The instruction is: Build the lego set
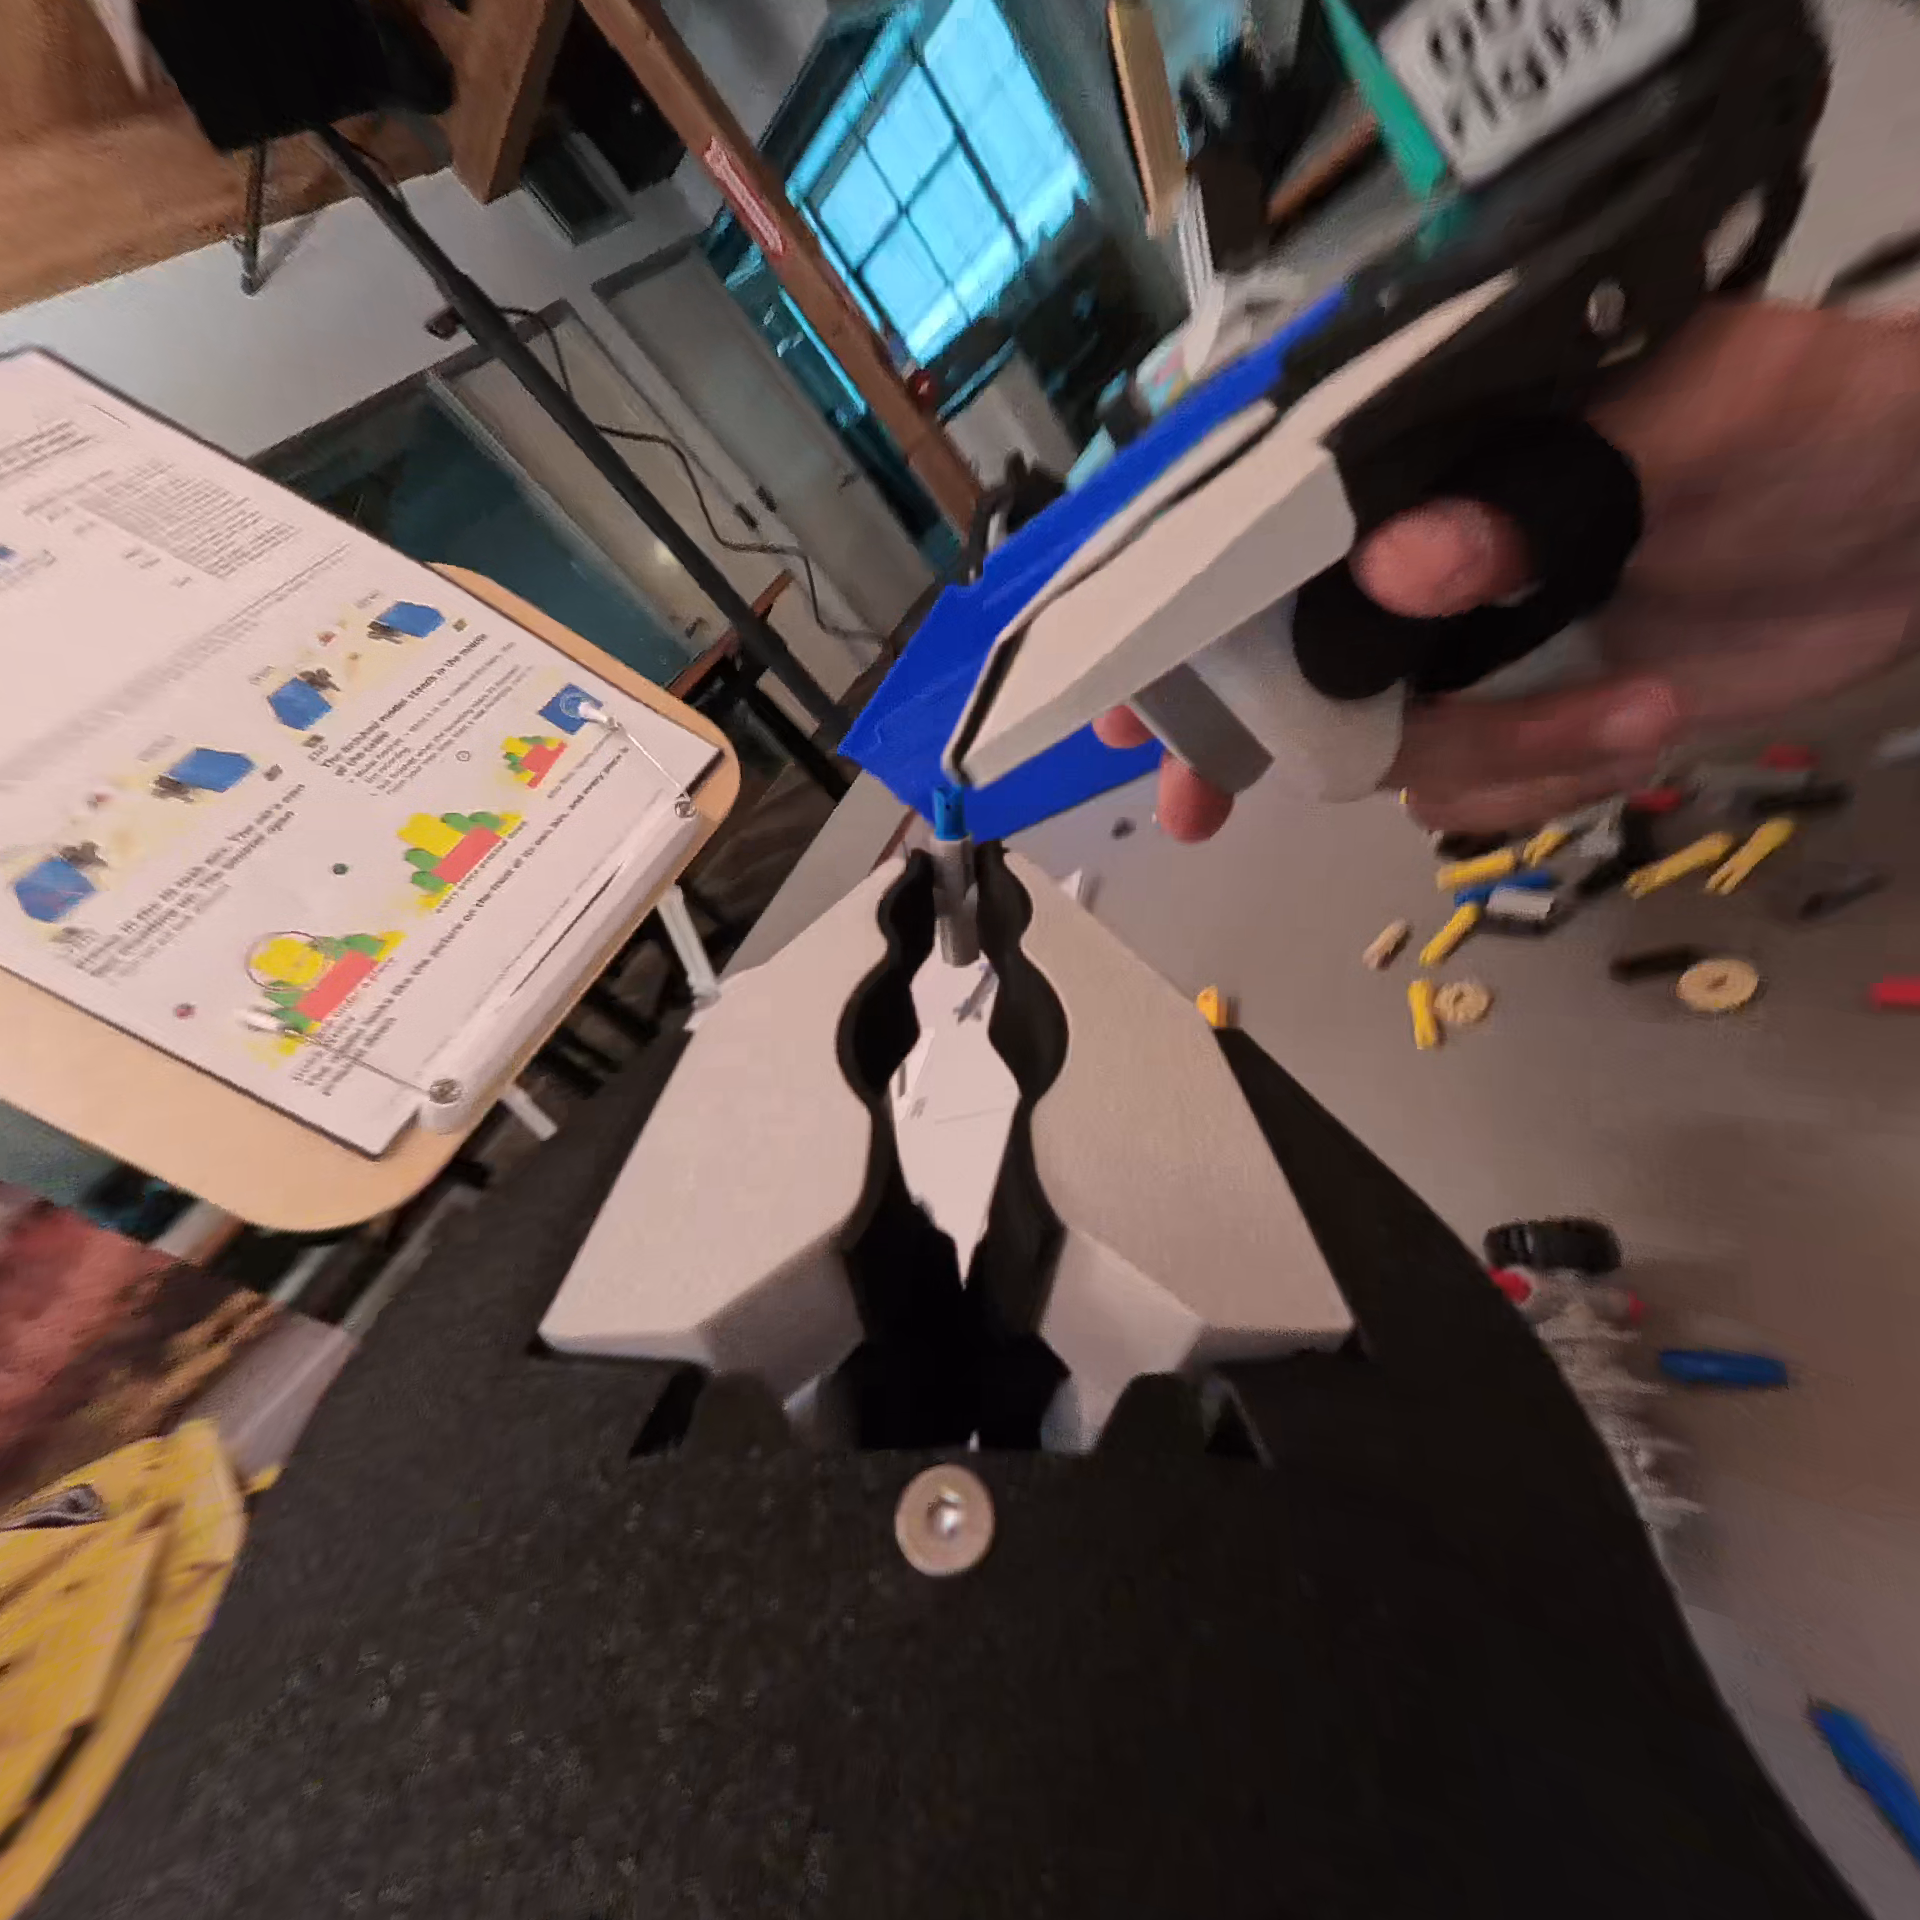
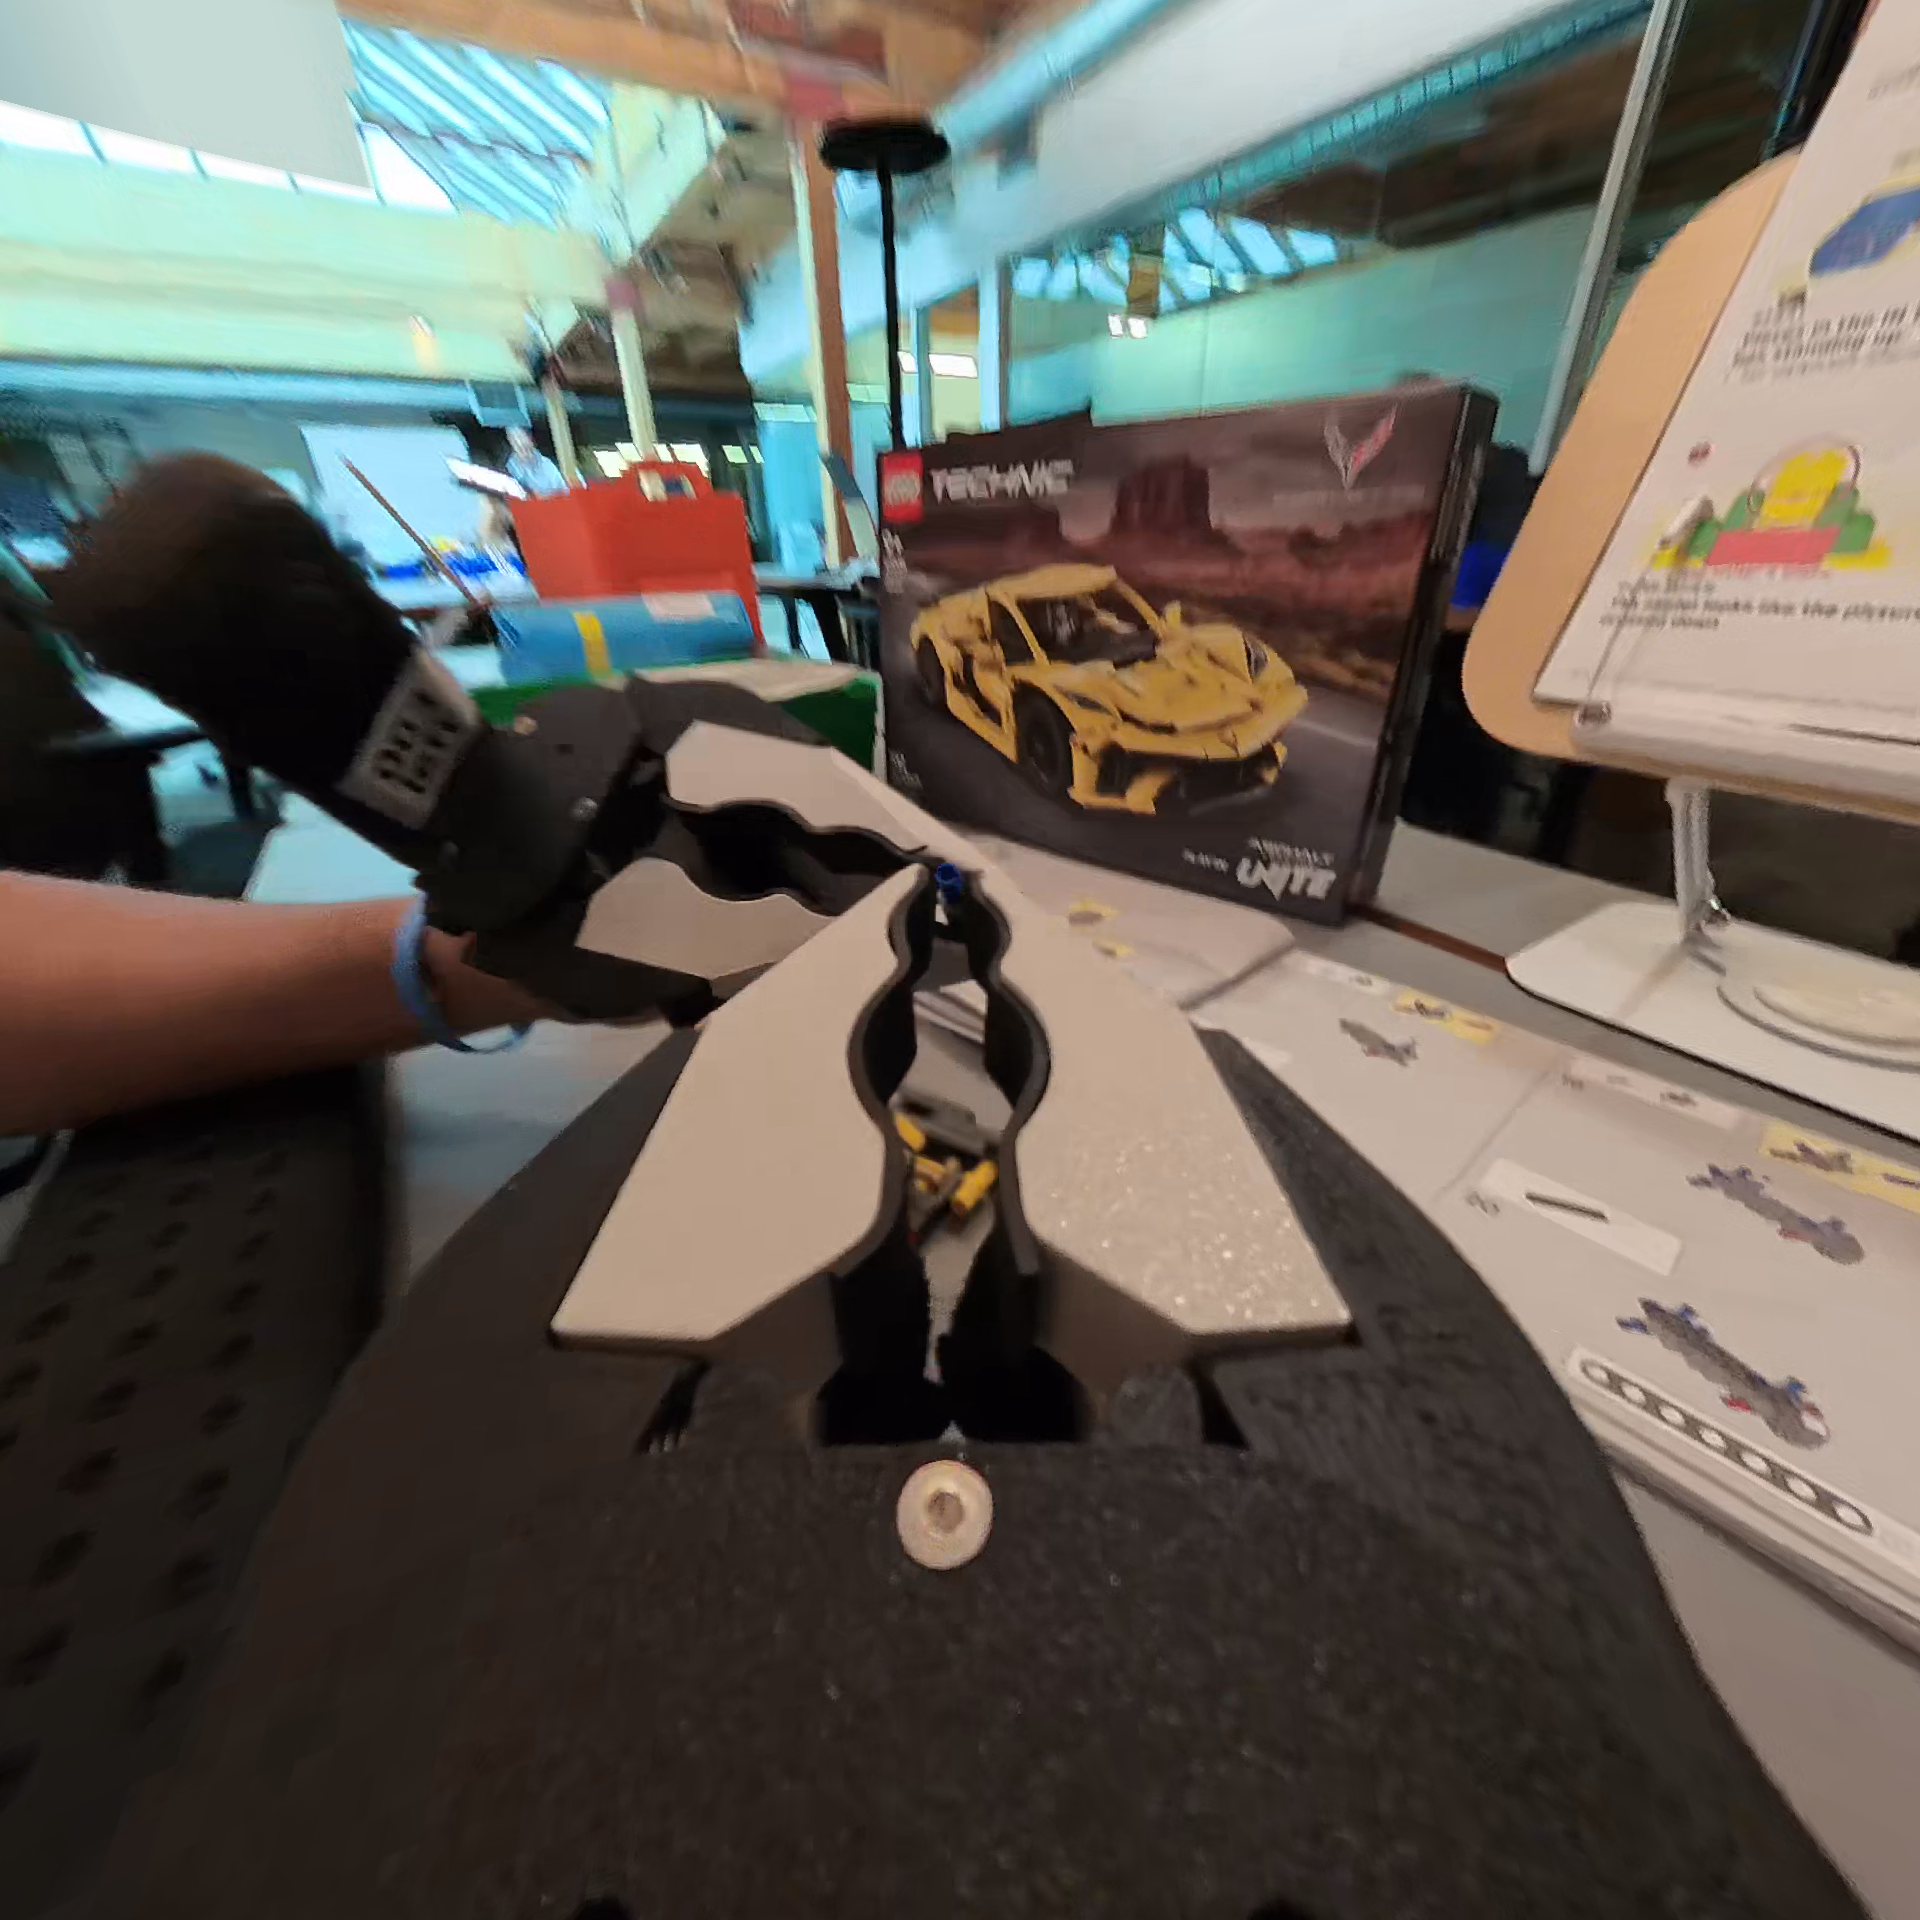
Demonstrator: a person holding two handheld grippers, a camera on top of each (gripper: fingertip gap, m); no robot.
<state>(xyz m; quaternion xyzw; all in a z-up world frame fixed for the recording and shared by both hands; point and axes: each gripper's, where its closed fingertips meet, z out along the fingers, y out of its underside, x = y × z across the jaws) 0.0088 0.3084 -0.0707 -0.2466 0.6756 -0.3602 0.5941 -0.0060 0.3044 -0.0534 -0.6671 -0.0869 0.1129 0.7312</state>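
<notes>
Both grippers meet in mid-air over the table, and the grey piece point(image 1: 954, 902) is the landmark here. The left gripper point(image 1: 951, 883) has its fingers closed down on it, tips nipping the grey piece upright. Right at its top end sits a small blue pin point(image 1: 945, 826), pinched in the nearly closed tips of the right gripper point(image 2: 954, 906) (a tiny target, this one). My read: the pin is being pushed into the grey piece, so the trick is to line both axes up, hold the left steady and press straight, no twisting.

The left wrist view shows the loose lego parts point(image 1: 1507, 894) scattered on the table well beyond the grey piece, to its right, and the instruction sheet point(image 1: 291, 748) off to its left. The right wrist view hides the grey piece almost entirely, yet gives the set's box point(image 2: 1164, 644) standing behind the pin.
</notes>
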